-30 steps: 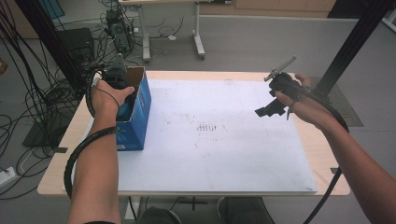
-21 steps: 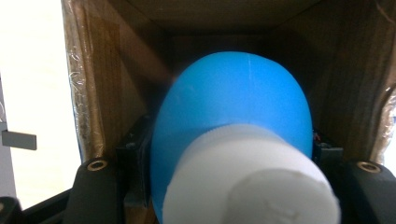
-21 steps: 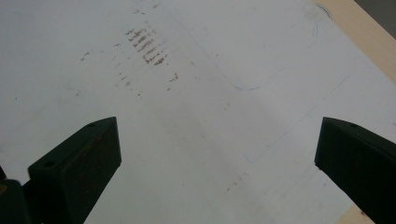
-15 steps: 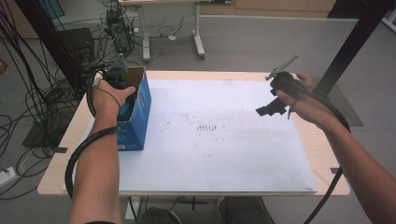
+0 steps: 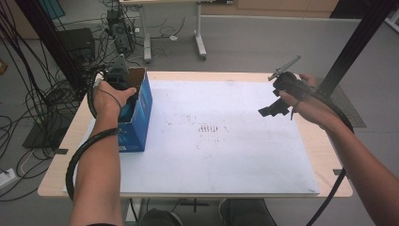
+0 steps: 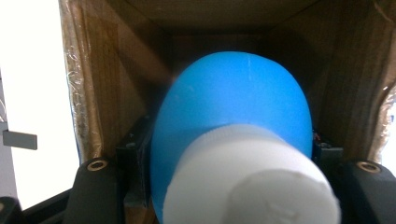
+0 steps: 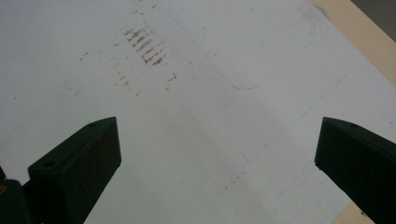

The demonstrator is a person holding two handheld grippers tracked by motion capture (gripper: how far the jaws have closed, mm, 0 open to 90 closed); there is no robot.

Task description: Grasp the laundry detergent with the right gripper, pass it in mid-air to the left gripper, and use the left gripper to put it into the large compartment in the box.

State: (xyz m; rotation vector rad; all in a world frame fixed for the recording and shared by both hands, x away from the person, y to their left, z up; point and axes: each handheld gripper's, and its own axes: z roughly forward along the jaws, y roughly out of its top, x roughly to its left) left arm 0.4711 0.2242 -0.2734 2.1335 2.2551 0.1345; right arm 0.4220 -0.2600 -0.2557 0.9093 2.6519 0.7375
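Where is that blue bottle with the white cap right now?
The blue bottle sits down inside the open blue box at the table's left edge, clamped between the jaws of the left hand-held gripper.

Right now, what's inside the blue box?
Inside the blue box the left gripper holds a blue bottle with a white cap. The bottle hides the bottom of the box, so anything beneath it can't be seen.

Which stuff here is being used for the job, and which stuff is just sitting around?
In use:
- left gripper, shut on the blue bottle
- blue box, which the bottle is inside
- right gripper, open, above the white sheet

Just lying about:
- cables on the floor
- far desk's legs
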